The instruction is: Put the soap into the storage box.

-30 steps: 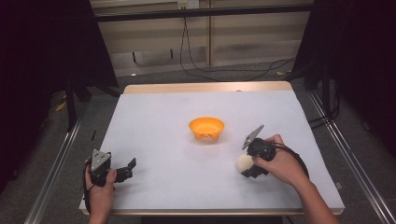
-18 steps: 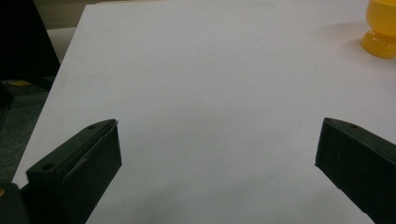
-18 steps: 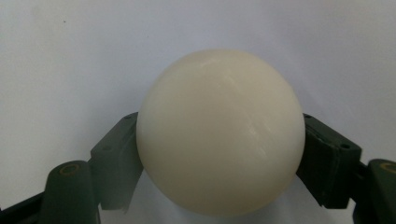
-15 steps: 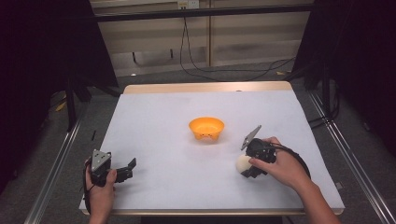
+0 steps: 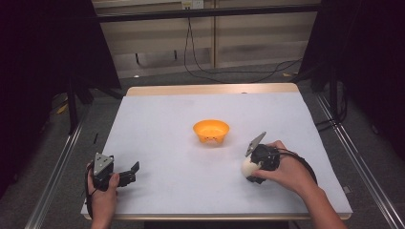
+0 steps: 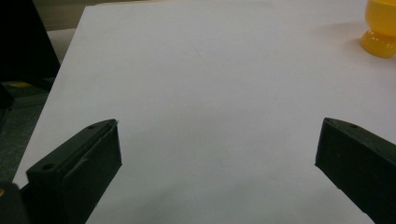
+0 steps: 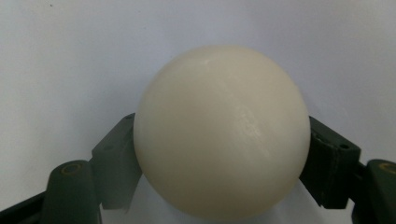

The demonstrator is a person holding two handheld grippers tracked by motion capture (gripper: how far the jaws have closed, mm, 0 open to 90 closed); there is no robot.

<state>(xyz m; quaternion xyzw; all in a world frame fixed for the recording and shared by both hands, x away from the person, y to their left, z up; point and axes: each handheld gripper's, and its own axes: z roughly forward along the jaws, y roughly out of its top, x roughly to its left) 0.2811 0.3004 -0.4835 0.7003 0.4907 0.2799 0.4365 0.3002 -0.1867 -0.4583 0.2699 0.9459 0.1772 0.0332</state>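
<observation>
**Cream ball held in right gripper as orange bowl sits mid-table**

A smooth, cream-white ball (image 7: 220,130) sits clamped between the two black jaws of the right gripper (image 5: 255,164), seen here over the near right part of the white-topped table (image 5: 167,119). In the right gripper view, one jaw presses against each side of the ball, with the pale table surface behind it. From the high view, the person's right hand (image 5: 286,171) wraps the gripper body, the ball showing at the gripper's left end and a grey three-cornered plate standing above it.

A small, glossy orange bowl (image 5: 211,132) on a rounded foot stands near the centre of the table, beyond the ball and slightly to its left, apart from both grippers. It also shows at the top right corner of the left gripper view (image 6: 380,28).

At the near left corner, the person's left hand (image 5: 102,195) holds the left gripper (image 6: 217,154) low over the table, its jaws spread wide with nothing between them but bare white surface. The two grippers lie well apart. Black cables trail across the floor beyond the far edge of the table.
</observation>
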